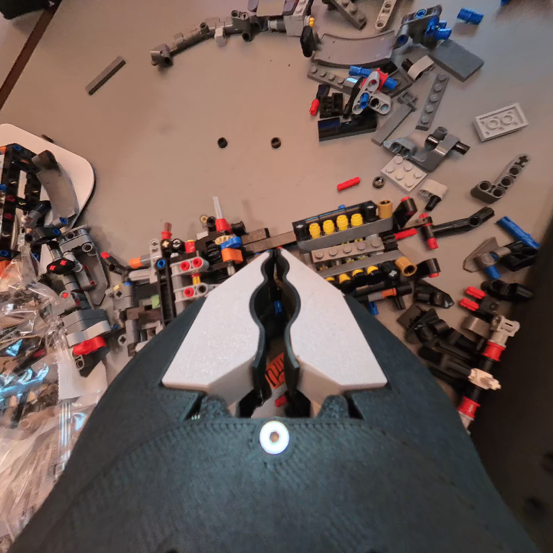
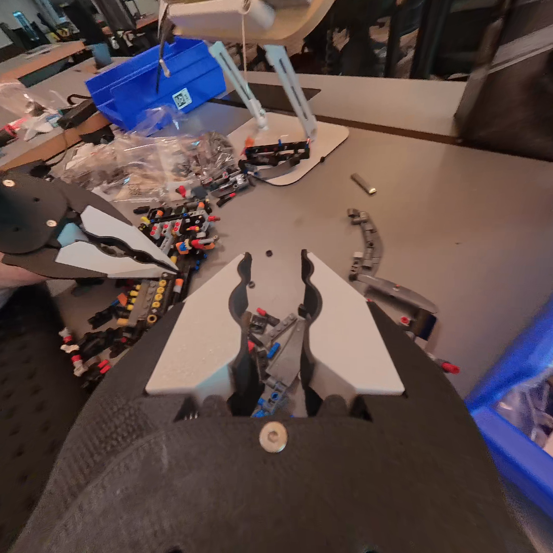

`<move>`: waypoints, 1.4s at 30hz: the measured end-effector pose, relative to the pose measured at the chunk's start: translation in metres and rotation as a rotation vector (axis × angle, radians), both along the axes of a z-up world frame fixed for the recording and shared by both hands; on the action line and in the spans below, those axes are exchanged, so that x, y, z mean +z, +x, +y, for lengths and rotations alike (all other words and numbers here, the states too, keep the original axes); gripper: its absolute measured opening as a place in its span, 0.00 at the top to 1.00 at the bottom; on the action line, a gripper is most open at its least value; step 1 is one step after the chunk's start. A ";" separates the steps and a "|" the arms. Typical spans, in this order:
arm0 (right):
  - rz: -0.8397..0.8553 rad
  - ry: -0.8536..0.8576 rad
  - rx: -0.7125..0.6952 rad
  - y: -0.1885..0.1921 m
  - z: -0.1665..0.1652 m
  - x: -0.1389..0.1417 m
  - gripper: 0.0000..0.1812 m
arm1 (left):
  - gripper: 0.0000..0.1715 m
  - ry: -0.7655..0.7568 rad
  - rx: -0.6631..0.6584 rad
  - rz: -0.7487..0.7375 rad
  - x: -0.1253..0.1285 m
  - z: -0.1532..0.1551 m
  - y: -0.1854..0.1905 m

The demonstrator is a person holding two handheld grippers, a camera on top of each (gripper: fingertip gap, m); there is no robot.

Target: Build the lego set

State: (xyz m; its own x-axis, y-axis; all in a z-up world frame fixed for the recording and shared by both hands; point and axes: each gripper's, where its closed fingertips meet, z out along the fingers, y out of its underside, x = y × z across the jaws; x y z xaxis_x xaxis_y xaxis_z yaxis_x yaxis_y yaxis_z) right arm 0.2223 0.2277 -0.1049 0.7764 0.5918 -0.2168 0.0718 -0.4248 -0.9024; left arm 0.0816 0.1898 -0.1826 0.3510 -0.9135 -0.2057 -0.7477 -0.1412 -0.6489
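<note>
The half-built lego assembly (image 1: 344,236), black and grey beams with yellow, red and orange parts, lies across the table; it also shows in the right wrist view (image 2: 167,236). My left gripper (image 1: 274,253) is shut, its tips pinched on a black beam at the assembly's middle; it also shows in the right wrist view (image 2: 176,270). My right gripper (image 2: 275,253) is open and empty, held above loose grey wedge plates (image 2: 287,344) and small pins. A small black bush (image 2: 269,253) lies on the table between its tips.
Loose grey, black and blue pieces (image 1: 368,89) are spread at the far right. A curved grey chain of bricks (image 1: 203,33) lies beyond. Two black bushes (image 1: 222,142) sit mid-table. Plastic bags (image 2: 134,158), a white stand base (image 2: 314,140) and blue bins (image 2: 143,86) ring the area. The tips of one gripper are about 15 cm away from the tips of the other.
</note>
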 end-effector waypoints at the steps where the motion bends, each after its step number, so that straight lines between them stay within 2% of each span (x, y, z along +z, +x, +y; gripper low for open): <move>1: -0.005 0.001 -0.009 0.003 0.002 0.000 0.82 | 1.00 -0.006 -0.005 -0.016 0.003 0.000 0.000; 7: -0.090 0.004 -0.004 0.002 0.012 -0.009 0.79 | 1.00 0.025 -0.018 -0.063 0.028 0.015 -0.014; 11: -0.131 0.091 -0.019 -0.012 0.024 0.004 0.80 | 1.00 0.033 -0.032 -0.102 0.040 0.026 -0.022; 15: -0.181 0.045 -0.025 -0.032 0.087 0.008 0.78 | 1.00 0.087 -0.046 -0.119 0.048 0.034 -0.023; 17: -0.177 0.012 -0.043 -0.039 0.126 0.006 0.81 | 1.00 0.100 -0.055 -0.142 0.048 0.033 -0.021; 19: -0.181 -0.067 -0.051 -0.046 0.162 -0.011 0.84 | 1.00 0.090 -0.072 -0.129 0.044 0.027 -0.019; 21: -0.194 -0.178 -0.064 -0.046 0.192 -0.037 0.81 | 1.00 0.132 -0.066 -0.117 0.049 0.028 -0.020; 23: -0.204 -0.246 -0.059 -0.048 0.215 -0.058 0.79 | 1.00 0.118 -0.089 -0.196 0.059 0.019 -0.010; 27: -0.272 -0.271 -0.030 -0.061 0.253 -0.074 0.78 | 1.00 0.087 -0.118 -0.252 0.063 0.005 0.002; 30: -0.327 -0.308 -0.009 -0.069 0.269 -0.090 0.82 | 1.00 0.068 -0.118 -0.253 0.060 0.003 0.000; 35: -0.302 -0.332 0.022 -0.068 0.273 -0.091 0.99 | 1.00 0.040 -0.110 -0.314 0.070 0.002 -0.001; 42: -0.296 -0.359 0.088 -0.075 0.257 -0.091 1.00 | 1.00 0.053 -0.096 -0.319 0.073 0.003 0.000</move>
State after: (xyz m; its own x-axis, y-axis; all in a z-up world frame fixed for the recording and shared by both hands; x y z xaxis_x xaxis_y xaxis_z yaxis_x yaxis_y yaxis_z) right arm 0.1472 0.4849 -0.1962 0.7862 0.5858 -0.1968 0.3534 -0.6874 -0.6346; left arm 0.0820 0.1929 -0.1097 0.3188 -0.9362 -0.1478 -0.5140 -0.0397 -0.8569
